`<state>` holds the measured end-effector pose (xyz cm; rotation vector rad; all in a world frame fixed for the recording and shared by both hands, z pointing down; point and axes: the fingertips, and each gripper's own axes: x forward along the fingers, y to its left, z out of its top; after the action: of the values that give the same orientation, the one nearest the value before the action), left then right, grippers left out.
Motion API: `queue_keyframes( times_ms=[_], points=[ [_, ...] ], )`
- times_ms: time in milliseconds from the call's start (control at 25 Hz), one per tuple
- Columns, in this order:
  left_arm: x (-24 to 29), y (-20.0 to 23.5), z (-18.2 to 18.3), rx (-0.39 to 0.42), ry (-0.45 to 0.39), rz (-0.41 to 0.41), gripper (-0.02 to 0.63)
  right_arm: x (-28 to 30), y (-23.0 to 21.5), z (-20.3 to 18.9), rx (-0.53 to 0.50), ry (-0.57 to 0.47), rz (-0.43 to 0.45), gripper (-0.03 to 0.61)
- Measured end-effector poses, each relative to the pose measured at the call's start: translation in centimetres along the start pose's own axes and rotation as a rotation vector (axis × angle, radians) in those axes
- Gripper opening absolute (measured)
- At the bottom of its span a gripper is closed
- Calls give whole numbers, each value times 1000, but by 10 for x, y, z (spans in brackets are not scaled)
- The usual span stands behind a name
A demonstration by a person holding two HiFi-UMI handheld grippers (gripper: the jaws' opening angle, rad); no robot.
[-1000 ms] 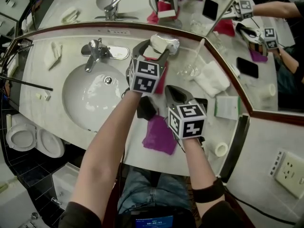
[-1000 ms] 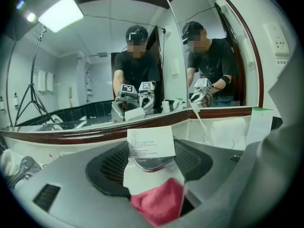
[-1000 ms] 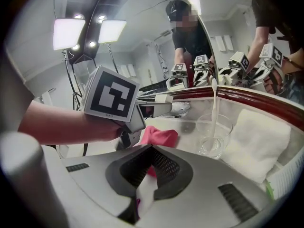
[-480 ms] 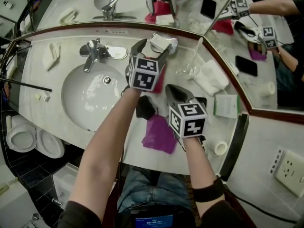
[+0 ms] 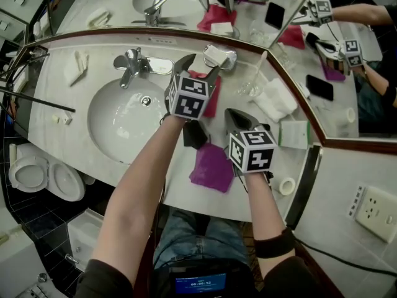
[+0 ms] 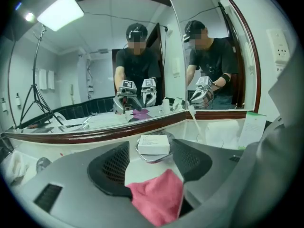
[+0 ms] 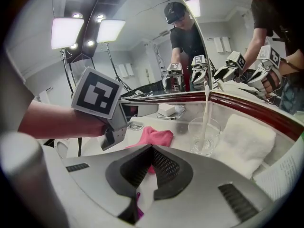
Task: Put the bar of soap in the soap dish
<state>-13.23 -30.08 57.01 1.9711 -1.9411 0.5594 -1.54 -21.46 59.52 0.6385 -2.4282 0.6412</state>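
Two claws over the bench, the soap already in its dish
At the bench's (image 5: 173, 194) near edge lies a purple cloth (image 5: 212, 166), and the right claw (image 5: 232, 114) (image 7: 151, 148) hangs just beyond it, jaws pressed together with nothing held. Farther in, a pink cloth (image 5: 212, 102) (image 6: 156, 196) spreads under the left claw (image 5: 200, 67) (image 6: 151, 148), whose jaws stand wide and have just been closing a little, nothing gripped between them. Just past its tips, at the bench's far edge against the mirror, the white bar of soap (image 5: 214, 54) (image 6: 153, 144) sits in the metal soap dish (image 5: 228, 59) (image 6: 152, 159), clear of both jaws. The sink basin (image 5: 121, 120) fills the bench's left part; a glass (image 5: 248, 90) and a white towel (image 5: 276, 101) stand toward its right
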Motion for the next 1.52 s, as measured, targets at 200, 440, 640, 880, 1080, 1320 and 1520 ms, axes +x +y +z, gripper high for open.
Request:
queue_keyframes(
  times_ms=[200, 440, 640, 880, 1080, 1320, 1520],
  points=[
    [-54, -4, 15, -5, -17, 7, 22, -25, 6, 11, -37, 7, -16, 17],
    [-125, -8, 20, -32, 2, -7, 3, -60, 11, 22, -52, 12, -34, 17],
    [-174, -9, 20, -43, 5, -4, 3, -84, 9, 25, -47, 7, -56, 17],
    [-223, -4, 18, -89, -6, 7, 3, -106, 19, 27, -66, -11, -58, 17],
    [-248, -8, 15, -111, -11, 1, 3, -125, 25, 26, -74, -28, -57, 17],
    [-265, -11, 17, -80, -24, -40, 3, -138, 30, 24, -65, -45, -64, 17],
    [-275, -5, 15, -108, -38, -30, 2, -141, 29, 15, -53, -39, -77, 17]
  ],
)
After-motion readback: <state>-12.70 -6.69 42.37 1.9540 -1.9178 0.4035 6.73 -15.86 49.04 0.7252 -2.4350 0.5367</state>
